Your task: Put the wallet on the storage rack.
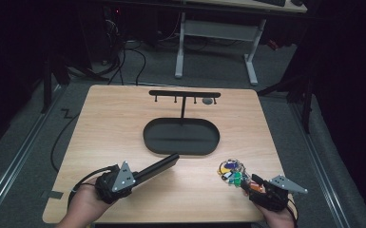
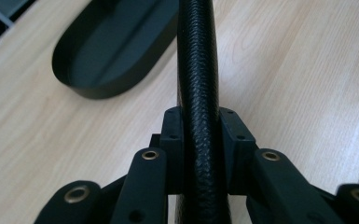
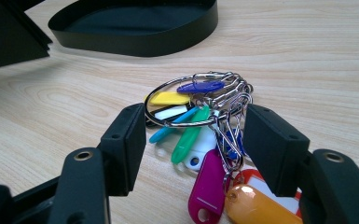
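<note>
**Two hand-held grippers at a wooden table: black case and key-tag bunch**

High view. The left gripper (image 1: 145, 172), held in a hand (image 1: 83, 205) at the near left of the table (image 1: 104, 123), clamps a long black case (image 1: 158, 166) that juts from its jaws toward the black oval tray (image 1: 181, 136) at mid-table. A T-shaped black rack (image 1: 184, 94) with hooks stands at the far side of the tray. At the near right, the right gripper (image 1: 253, 185) lies low by a bunch of coloured key tags (image 1: 231, 171) resting on the wood.

Left gripper view. The jaws press both flanks of the case (image 2: 198, 93), whose textured, leather-like edge runs up between them. The tray (image 2: 114, 44) lies beyond, upper left.

Right gripper view. The jaws stand apart, one on each side of the key tags (image 3: 193, 126); a metal ring (image 3: 182, 105) gathers the tags. Whether either pad touches the ring is hard to judge; no pinch is visible. The tray (image 3: 140, 35) lies behind.
</note>
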{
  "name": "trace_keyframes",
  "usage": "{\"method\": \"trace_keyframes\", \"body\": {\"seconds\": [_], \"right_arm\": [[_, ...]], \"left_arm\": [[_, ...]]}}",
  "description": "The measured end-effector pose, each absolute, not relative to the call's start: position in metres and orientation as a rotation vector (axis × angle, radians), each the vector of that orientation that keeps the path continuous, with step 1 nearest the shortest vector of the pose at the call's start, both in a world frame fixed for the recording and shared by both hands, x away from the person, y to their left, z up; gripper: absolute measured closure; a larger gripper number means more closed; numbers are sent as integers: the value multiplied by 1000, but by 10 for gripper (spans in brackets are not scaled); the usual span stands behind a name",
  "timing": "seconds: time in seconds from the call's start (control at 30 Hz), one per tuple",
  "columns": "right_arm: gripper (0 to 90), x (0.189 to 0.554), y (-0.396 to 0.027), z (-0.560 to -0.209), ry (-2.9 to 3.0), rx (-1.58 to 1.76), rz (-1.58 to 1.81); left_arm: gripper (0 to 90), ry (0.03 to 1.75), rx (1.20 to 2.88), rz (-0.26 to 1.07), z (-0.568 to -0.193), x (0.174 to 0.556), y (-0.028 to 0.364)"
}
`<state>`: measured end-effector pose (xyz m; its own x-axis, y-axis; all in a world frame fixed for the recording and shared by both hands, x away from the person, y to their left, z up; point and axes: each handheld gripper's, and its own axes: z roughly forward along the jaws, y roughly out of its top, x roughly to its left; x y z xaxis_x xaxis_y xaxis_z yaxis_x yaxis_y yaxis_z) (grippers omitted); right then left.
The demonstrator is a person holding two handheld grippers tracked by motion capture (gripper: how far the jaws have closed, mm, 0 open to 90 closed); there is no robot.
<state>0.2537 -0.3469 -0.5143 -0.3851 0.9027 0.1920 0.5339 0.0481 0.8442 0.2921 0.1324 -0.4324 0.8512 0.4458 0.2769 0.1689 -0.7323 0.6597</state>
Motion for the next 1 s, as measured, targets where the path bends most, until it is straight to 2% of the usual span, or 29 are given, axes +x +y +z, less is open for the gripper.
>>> {"method": "trace_keyframes", "body": {"seconds": [0.47, 1.0], "right_arm": [[401, 251, -350, -514, 1931, 1441, 1276], [401, 250, -353, -514, 1924, 1447, 1273]], "left_arm": [[745, 246, 2353, 760, -423, 310, 107], [744, 124, 2357, 827, -423, 347, 77]]}}
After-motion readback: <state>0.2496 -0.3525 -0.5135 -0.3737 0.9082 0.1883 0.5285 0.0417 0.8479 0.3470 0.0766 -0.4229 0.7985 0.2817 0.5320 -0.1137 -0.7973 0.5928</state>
